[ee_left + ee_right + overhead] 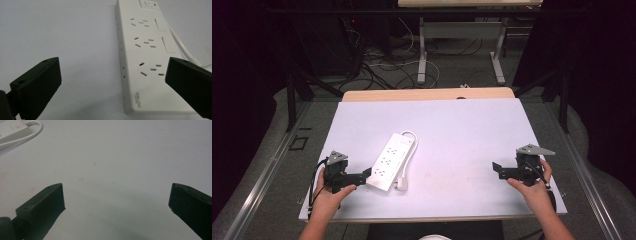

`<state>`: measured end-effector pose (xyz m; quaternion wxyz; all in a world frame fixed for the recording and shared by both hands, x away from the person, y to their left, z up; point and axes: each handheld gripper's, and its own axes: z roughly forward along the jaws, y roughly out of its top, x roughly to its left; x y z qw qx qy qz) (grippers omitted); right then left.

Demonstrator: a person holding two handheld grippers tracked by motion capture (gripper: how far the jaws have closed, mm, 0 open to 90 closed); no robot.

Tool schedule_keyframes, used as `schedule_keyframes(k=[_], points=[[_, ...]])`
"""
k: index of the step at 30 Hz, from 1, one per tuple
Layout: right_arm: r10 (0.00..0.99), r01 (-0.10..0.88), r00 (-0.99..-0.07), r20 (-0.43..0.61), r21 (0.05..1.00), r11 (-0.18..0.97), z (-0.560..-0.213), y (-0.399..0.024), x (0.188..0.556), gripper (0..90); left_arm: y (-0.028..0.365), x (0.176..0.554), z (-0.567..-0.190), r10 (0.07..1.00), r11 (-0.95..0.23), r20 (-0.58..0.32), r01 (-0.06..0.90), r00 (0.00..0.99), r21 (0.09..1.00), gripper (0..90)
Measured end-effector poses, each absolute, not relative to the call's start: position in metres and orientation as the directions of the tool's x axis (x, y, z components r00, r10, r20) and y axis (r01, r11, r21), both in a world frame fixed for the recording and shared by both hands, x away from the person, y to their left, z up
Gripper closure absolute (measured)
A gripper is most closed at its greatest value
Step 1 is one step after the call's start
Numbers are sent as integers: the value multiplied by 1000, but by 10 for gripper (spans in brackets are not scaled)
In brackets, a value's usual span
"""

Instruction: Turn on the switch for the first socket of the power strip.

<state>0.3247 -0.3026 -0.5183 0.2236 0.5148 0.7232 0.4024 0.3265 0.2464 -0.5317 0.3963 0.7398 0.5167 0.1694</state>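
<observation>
Bright, even overhead light on the pale counter point(472, 130), dark surroundings falling to near-black at the edges, soft shadows under the black fingers point(42, 205), close fingers slightly blurred, power strip point(147, 57) sharp, mild grain throughout

Left hand-held gripper point(362, 176) low near the bench's front left, jaws spread wide, gripping nothing. Right hand-held gripper point(497, 170) at front right, jaws likewise wide, pointing inward.

White table point(472, 130) with a wooden strip along its far edge. Lying flat on it, left of centre, a white power strip point(391, 161), set diagonally, its cable point(408, 155) looped beside it.
</observation>
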Motion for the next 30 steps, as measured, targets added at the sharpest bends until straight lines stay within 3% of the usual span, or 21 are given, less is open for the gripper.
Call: schedule_keyframes(k=[5,20,30], points=[[916,554,-398,44,808,202,-515,-294,313,0,241,327,-526,887,-174,-154,625,435,761,8],[899,549,-431,78,813,193,-515,-293,309,0,221,330,-518,874,-223,-126,618,469,754,26],[895,548,-439,78,812,198,-518,-296,311,0,213,334,-507,875,-211,-134,616,465,759,86]])
